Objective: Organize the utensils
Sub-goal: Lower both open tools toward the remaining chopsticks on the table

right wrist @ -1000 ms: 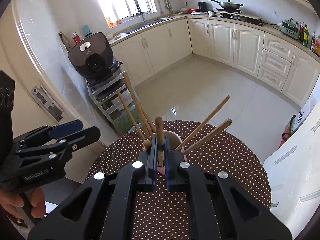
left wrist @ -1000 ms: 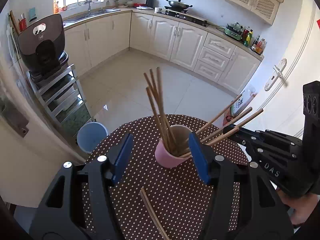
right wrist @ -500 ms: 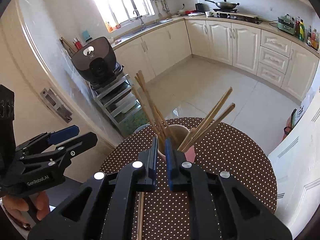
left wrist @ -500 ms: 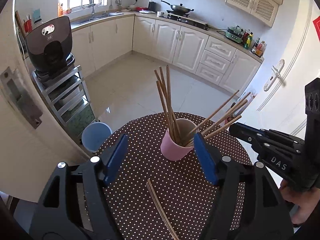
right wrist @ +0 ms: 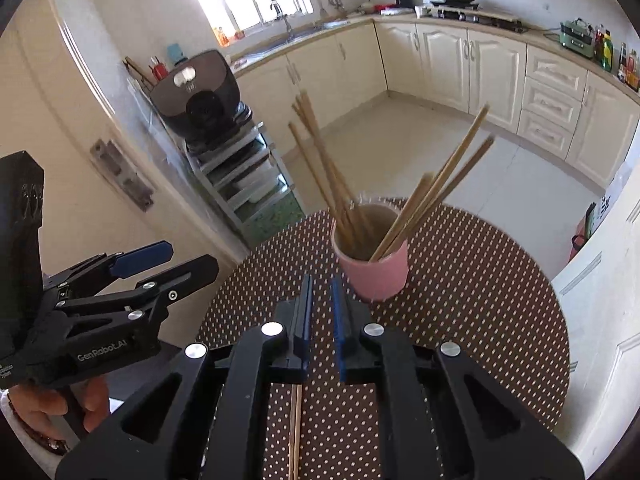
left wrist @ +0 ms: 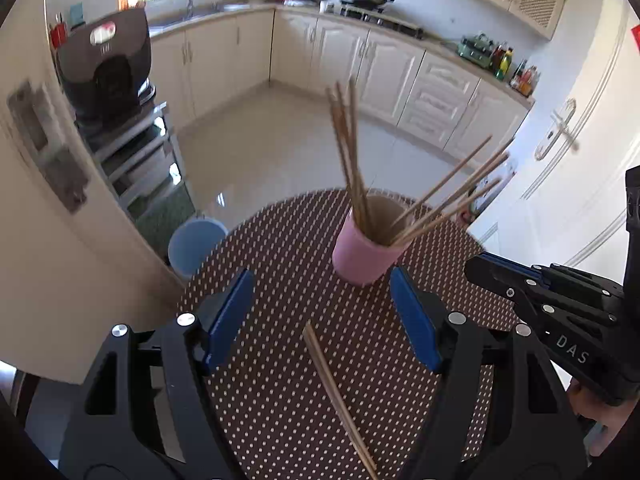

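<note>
1. The left gripper [left wrist: 322, 316] fills the bottom of its own view, blue pads spread wide with nothing between them, tilted down over the round brown table with white polka dots [left wrist: 280, 248].
2. The right gripper [right wrist: 320, 316], at the bottom centre of its view, has its jaws just parting, a narrow empty slit between the pads.
3. A loose pair of thin wooden chopsticks [left wrist: 338, 396] lies flat on the table, running from between the left pads toward the lower right of the frame. In the right view it shows only as a sliver under the gripper's frame.
4. The pink cylindrical cup [left wrist: 366, 252] stands upright at mid-frame just beyond the pads, already holding two fans of chopsticks.
5. Judged step: the next pick. The left gripper would need to lower and close on the loose pair.
6. Both tools pitch steeply downward; fingers [right wrist: 60, 408] wrap the left handle at the lower left of the right view.
</note>
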Demonstrator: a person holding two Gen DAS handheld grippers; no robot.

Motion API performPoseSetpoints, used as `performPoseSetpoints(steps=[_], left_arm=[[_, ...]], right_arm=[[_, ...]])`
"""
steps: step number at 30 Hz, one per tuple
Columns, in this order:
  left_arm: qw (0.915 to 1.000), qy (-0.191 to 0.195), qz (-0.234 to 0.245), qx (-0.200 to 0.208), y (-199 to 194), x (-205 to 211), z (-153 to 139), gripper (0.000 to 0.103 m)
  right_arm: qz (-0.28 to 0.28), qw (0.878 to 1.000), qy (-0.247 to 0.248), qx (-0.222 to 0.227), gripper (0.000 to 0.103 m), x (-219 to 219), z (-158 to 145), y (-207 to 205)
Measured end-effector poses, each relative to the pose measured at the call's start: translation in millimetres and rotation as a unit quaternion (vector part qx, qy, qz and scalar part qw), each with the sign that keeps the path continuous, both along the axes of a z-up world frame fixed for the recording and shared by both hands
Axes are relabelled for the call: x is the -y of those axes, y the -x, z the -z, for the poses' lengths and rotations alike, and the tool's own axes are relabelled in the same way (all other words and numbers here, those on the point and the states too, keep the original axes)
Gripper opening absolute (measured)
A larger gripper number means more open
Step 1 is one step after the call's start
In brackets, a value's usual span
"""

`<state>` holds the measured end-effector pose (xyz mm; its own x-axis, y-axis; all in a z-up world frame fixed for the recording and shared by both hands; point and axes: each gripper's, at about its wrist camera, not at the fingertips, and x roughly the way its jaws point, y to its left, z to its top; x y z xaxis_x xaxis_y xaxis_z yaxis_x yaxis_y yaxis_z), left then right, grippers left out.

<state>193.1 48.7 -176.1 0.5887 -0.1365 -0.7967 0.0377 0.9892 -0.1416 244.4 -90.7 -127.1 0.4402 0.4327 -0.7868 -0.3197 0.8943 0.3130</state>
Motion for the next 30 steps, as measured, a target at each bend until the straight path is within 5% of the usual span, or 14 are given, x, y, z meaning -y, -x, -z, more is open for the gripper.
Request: performPoseSetpoints(steps=[6, 17, 30], left_arm=[[0.9982, 0.013, -0.017, -0.057, 1, -19, 39, 0.071], [0.9894, 0.036, -0.062, -0.126, 6, -56, 97, 0.071], [0.9824, 0.055, -0.086, -0.157, 11, -70, 127, 0.071]], right_arm=[[-0.023, 0.998, 0.019, -0.049, 0.022, -17, 36, -2], [-0.075, 0.982, 0.035, -0.169, 0.022, -61, 121, -11], [-0.106, 0.967, 0.095, -0.209, 0.022, -101, 172, -23]])
